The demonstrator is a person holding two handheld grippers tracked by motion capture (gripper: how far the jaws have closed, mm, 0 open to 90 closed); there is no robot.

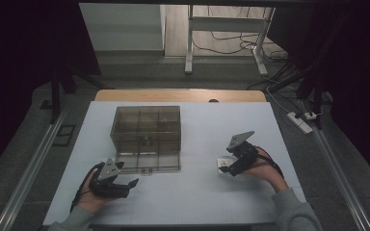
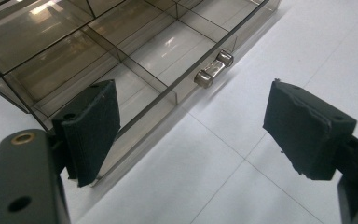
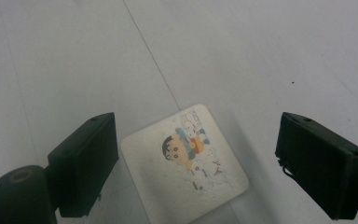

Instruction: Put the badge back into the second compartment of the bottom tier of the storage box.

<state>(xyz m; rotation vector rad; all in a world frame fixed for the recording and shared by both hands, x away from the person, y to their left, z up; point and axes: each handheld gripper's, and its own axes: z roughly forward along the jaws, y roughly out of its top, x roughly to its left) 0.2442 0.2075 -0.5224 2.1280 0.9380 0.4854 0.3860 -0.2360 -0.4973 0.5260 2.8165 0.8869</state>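
A small white square card (image 1: pixel 223 164) with a cartoon figure printed on it (image 3: pixel 186 163) lies flat on the white table. My right gripper (image 1: pixel 227 169) hovers over it, open (image 3: pixel 200 140); the card sits between the two black pads and touches neither. A smoky transparent compartment box (image 1: pixel 147 126) stands at the table's left centre, its divided front part (image 2: pixel 121 51) lying flat with a metal latch (image 2: pixel 213 70) at the edge. My left gripper (image 1: pixel 131 185) rests just in front of that box, open (image 2: pixel 196 126) with nothing between its pads.
The white table top (image 1: pixel 197 192) ends in a wooden edge (image 1: pixel 180 95) at the back. Beyond it on the floor are a desk frame (image 1: pixel 224 36), cables and a power strip (image 1: pixel 300 121). Metal rails (image 1: pixel 29 168) run along both sides.
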